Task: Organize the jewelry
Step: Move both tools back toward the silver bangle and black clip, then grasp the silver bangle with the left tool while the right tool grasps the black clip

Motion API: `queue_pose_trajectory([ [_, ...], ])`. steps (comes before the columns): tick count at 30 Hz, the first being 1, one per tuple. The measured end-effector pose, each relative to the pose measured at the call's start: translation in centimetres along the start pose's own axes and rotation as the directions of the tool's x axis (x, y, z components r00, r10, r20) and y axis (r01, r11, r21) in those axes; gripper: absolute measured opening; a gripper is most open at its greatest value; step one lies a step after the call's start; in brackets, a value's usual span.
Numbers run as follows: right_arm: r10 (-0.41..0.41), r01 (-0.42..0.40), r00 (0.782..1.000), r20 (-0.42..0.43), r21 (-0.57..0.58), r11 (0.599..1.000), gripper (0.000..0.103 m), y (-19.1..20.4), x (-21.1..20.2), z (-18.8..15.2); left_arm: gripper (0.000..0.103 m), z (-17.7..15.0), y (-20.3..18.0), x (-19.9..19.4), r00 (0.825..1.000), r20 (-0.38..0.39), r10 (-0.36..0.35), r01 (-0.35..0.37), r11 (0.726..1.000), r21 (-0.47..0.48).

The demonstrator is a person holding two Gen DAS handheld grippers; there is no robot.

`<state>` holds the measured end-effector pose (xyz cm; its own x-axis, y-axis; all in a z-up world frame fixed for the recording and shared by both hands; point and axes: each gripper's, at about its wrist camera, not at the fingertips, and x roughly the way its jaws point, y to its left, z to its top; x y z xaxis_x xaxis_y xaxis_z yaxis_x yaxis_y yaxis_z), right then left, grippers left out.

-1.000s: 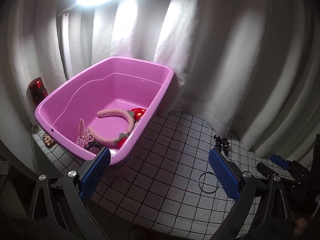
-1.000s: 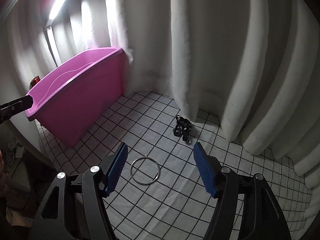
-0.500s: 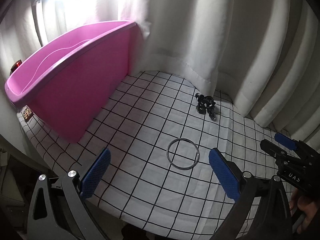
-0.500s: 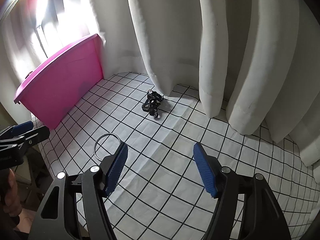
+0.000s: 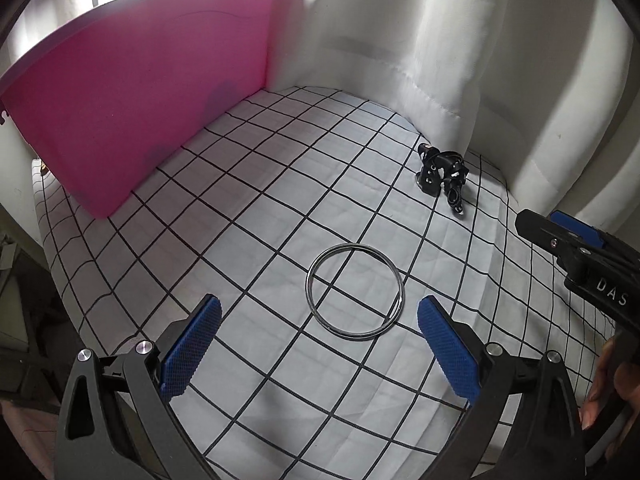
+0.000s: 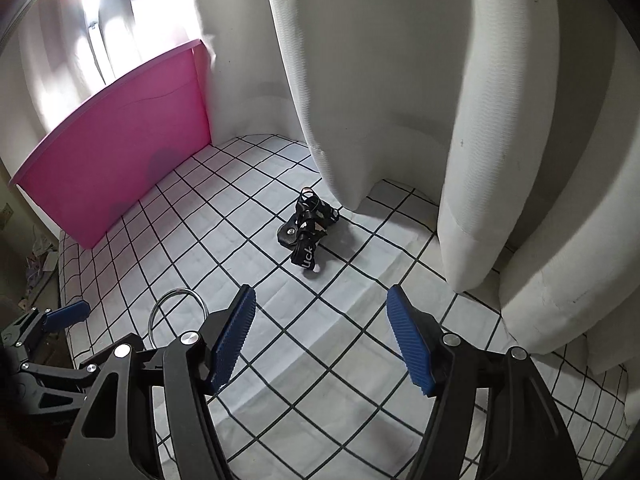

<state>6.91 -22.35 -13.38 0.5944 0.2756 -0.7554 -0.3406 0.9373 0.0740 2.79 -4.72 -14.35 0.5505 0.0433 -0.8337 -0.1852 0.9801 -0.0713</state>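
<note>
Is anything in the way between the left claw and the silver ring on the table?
No, nothing visible is. The silver ring lies flat on the checked cloth, just ahead of the open left claw, with only bare cloth between them. The black strap bundle sits farther back, and the pink tub is off to the side.

Checked tablecloth (image 5: 248, 208): pink bin (image 5: 132, 92), metal bangle (image 5: 355, 290), black strap bundle (image 5: 442, 172).
</note>
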Motion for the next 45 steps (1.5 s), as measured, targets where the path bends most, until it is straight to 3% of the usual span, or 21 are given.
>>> queue_pose_trajectory([
  [19,0.033,-0.038,0.998,-0.054,-0.091,0.995,0.065,-0.3,8.0,3.7,0.097,-0.7,-2.0,5.1,0.997,-0.05,0.061,-0.063,0.997,-0.036],
  [38,-0.018,0.006,0.996,-0.091,-0.134,0.991,0.065,0.6,11.8,4.3,0.098,-0.1,-2.1,6.0,0.993,-0.005,0.115,-0.115,0.993,-0.039],
  [45,-0.024,0.015,0.998,-0.065,-0.144,0.99,0.065,1.0,12.5,4.4,0.097,-0.2,-2.3,6.1,0.991,0.029,0.132,-0.131,0.99,-0.058],
])
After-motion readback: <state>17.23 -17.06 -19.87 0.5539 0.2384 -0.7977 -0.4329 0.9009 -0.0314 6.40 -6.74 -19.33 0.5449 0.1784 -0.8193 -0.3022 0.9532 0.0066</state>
